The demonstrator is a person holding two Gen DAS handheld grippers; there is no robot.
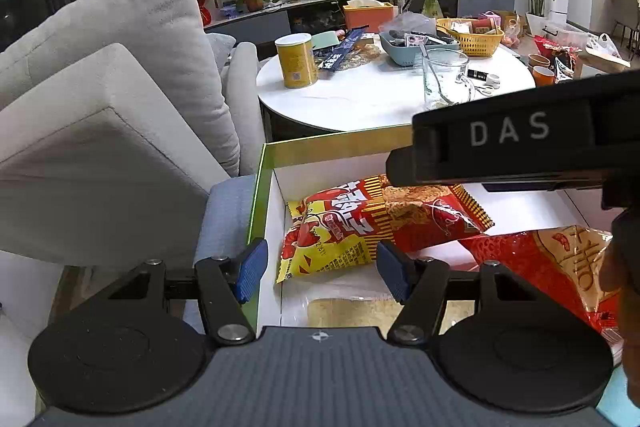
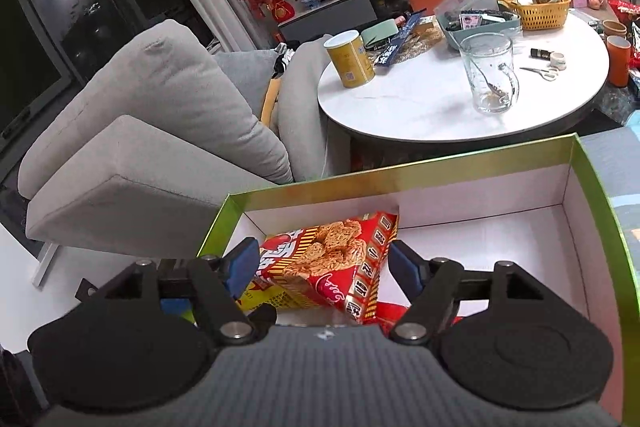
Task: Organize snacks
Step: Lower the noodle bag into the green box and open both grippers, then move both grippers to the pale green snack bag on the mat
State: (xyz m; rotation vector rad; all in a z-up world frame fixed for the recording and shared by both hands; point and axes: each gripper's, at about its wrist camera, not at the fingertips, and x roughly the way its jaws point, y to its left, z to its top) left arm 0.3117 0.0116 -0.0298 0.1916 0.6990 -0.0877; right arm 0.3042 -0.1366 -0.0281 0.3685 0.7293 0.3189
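Behind everything sits a round white desk (image 2: 440, 115) crowded with a yellow can (image 2: 350, 61), a glass mug (image 2: 490, 77) and baskets, with a grey sofa (image 1: 120, 99) to its left; nearer, a shallow green-edged box (image 2: 580, 227) takes the snacks, presumably so they stay together; a red noodle-snack bag (image 2: 340, 259) lies on a yellow bag (image 1: 320, 259) in the box's left corner, and a larger red bag (image 1: 540, 267) lies nearer its right side; the right gripper (image 2: 320, 269) straddles the noodle-snack bag with fingers released and parted; the left gripper (image 1: 316, 269) hovers empty, spread wide; its fingers straddle the box's left wall, which could catch them on the way down.
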